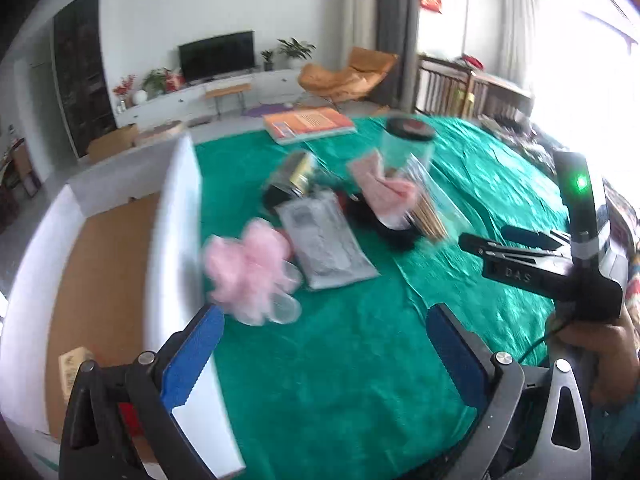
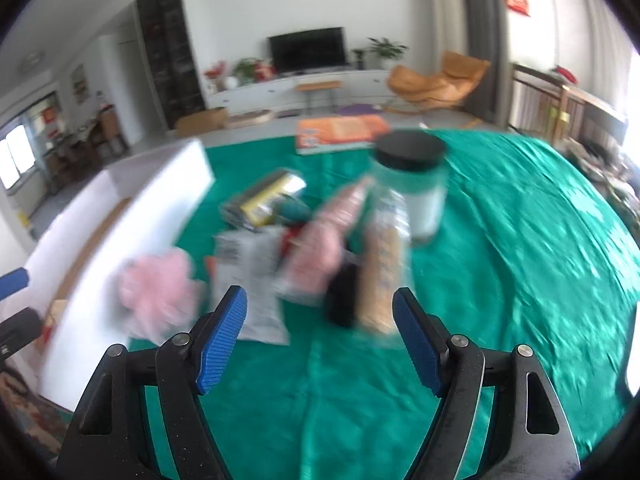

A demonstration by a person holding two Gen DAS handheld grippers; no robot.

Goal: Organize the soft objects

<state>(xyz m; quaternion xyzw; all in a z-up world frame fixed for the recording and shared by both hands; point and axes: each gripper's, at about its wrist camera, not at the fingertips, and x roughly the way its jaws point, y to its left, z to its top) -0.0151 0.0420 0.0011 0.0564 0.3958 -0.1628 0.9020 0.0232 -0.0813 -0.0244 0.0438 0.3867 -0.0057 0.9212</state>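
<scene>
A pink mesh bath puff (image 1: 250,270) lies on the green cloth beside the white box (image 1: 176,220); it also shows in the right wrist view as a pink puff (image 2: 158,294). Behind it lie a grey plastic packet (image 1: 326,246) and a pink folded cloth (image 1: 382,188), the latter seen again as a pink cloth (image 2: 324,240). My left gripper (image 1: 324,354) is open above the cloth, just short of the puff, nothing between its pads. My right gripper (image 2: 320,344) is open too, empty, near the grey packet (image 2: 250,276). The right gripper (image 1: 516,250) also shows at right.
A clear jar with a black lid (image 2: 412,184) stands behind the pile, with a bag of wooden sticks (image 2: 382,276), a black item (image 2: 340,300) and a yellow-labelled pack (image 2: 266,198). An orange book (image 1: 310,124) lies at the far edge. The white box (image 2: 132,216) has a brown cardboard floor.
</scene>
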